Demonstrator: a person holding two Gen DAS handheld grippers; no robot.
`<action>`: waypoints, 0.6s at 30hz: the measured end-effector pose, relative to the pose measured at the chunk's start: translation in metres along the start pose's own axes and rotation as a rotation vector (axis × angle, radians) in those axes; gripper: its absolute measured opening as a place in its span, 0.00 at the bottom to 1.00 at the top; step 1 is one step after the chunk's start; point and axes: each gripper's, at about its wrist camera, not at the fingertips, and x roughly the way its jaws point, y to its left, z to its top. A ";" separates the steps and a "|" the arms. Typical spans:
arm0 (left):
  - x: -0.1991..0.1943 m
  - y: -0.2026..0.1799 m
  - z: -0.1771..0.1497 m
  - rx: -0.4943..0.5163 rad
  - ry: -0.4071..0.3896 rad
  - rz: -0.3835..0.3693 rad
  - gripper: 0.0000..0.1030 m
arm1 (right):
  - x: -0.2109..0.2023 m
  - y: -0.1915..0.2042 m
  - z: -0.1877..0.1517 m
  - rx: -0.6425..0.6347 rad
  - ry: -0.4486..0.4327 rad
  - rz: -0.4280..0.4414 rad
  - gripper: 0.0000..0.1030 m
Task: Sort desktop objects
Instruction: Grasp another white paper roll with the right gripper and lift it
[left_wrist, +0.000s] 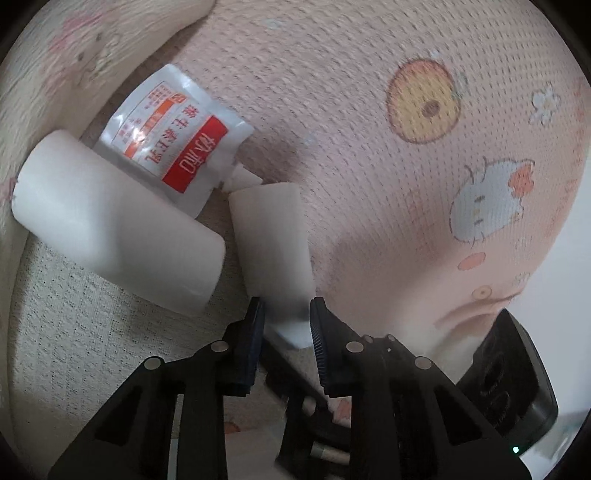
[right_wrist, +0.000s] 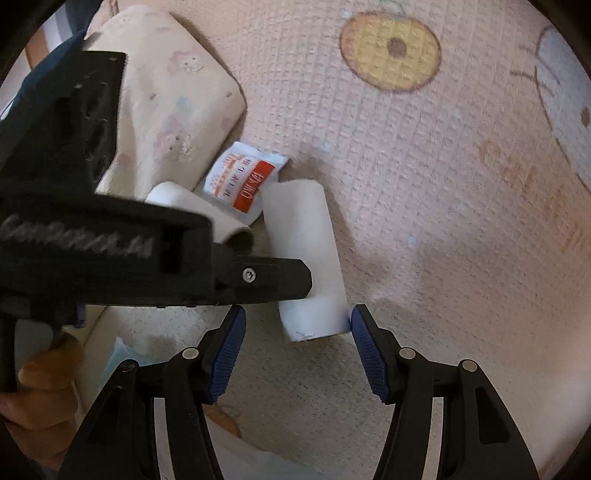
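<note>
So the thing that matters here is the small white roll (left_wrist: 271, 236) and how it lies relative to the two claws. It's on the pink cartoon-print mat (left_wrist: 406, 177), right at the seam where the mat meets the cream textured cloth (left_wrist: 92, 332), and its long axis runs near-to-far, tipped a bit to the left at the far end.

The left gripper (left_wrist: 286, 321) has the near end of that roll sitting between its jaws. From its own camera the pads bracket the roll's near end on both sides and look like they're touching it, though the blur there makes me a bit unsure how firm the pinch is. I'd call it closed on the roll.

The right gripper (right_wrist: 297, 325) is just short of that same near end. Its jaws are apart, the right pad looks to be just brushing the roll's corner, the left pad stands clear with bare cloth showing, so nothing is gripped there.

Left hand is clearly the one on it, so I'd guess the lift goes to the left, straight back along the roll's axis.

Just to the left lies a bigger white roll (left_wrist: 114, 225), angled across, with a red-and-white sachet (left_wrist: 173, 133) behind both. The sachet's spout is near the small roll's far end, so it might get dragged along.
</note>
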 end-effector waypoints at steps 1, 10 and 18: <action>0.000 -0.001 0.000 0.001 0.004 -0.005 0.27 | 0.001 -0.002 0.000 0.002 0.010 -0.018 0.39; -0.001 0.007 0.003 -0.070 -0.023 -0.026 0.59 | -0.011 -0.012 -0.014 0.035 0.057 0.035 0.35; 0.007 0.009 -0.004 -0.058 0.030 -0.016 0.41 | -0.025 -0.007 -0.031 0.001 0.089 0.006 0.35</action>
